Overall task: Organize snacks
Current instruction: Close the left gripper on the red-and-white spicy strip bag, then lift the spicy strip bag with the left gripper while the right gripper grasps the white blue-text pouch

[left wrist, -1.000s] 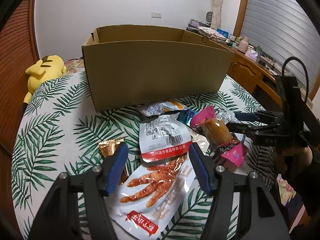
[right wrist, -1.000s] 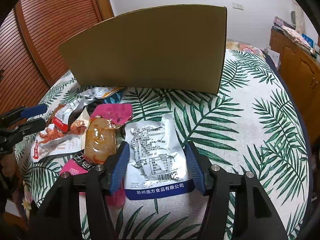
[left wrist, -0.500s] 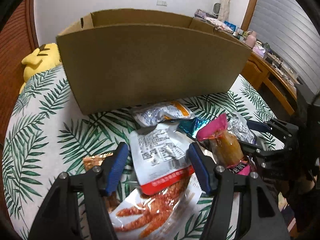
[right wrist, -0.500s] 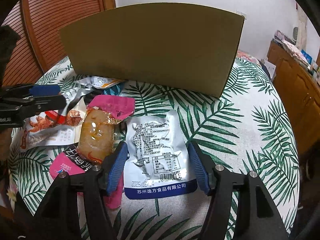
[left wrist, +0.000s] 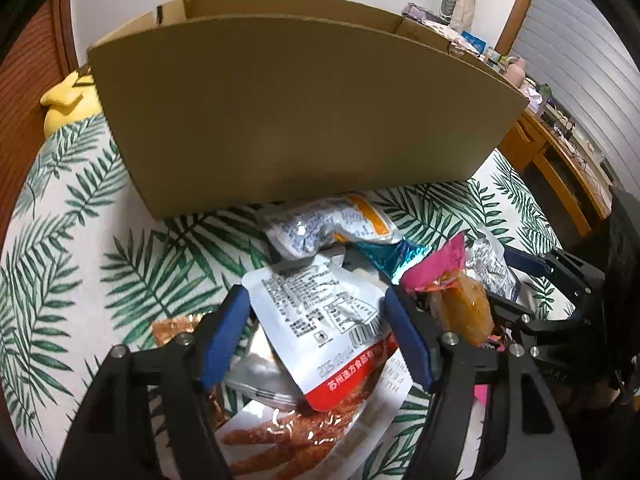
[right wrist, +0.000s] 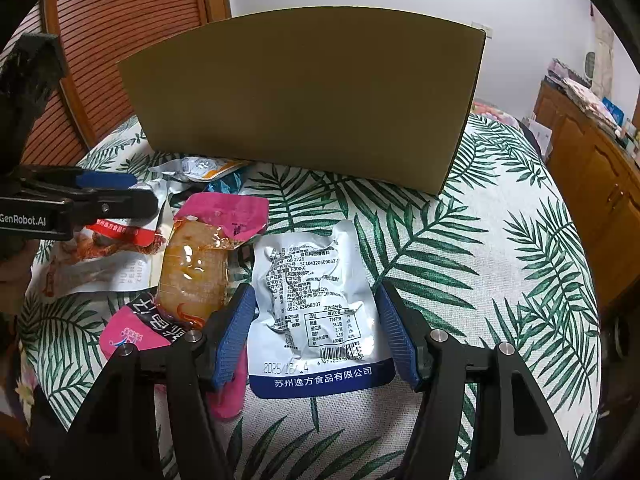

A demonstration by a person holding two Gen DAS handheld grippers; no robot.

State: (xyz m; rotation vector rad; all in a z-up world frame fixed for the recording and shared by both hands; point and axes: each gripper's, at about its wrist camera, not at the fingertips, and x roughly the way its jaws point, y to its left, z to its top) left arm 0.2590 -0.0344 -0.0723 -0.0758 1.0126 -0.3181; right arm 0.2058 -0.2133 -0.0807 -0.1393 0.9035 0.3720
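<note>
A pile of snack packets lies on the leaf-print table in front of a cardboard box (left wrist: 296, 112). My left gripper (left wrist: 320, 332) is open, its fingers either side of a silver packet with a red band (left wrist: 332, 320), which lies on a chicken-feet pouch (left wrist: 304, 436). My right gripper (right wrist: 316, 332) is open, its fingers either side of a silver packet with a blue band (right wrist: 316, 304). Beside it lies a pink packet with an orange-brown snack (right wrist: 196, 264). The box (right wrist: 304, 100) stands behind.
A silver-orange packet (left wrist: 332, 224) and a teal wrapper (left wrist: 394, 256) lie near the box. A gold wrapper (left wrist: 176, 328) lies at left. A yellow plush toy (left wrist: 68, 100) sits at far left. Wooden cabinets (right wrist: 592, 168) stand at right. The table edge is close behind both grippers.
Both grippers have moved forward and lower toward the packets. The left one now brackets the red-band packet; the right one stays around the blue-band packet. Both stay open.
</note>
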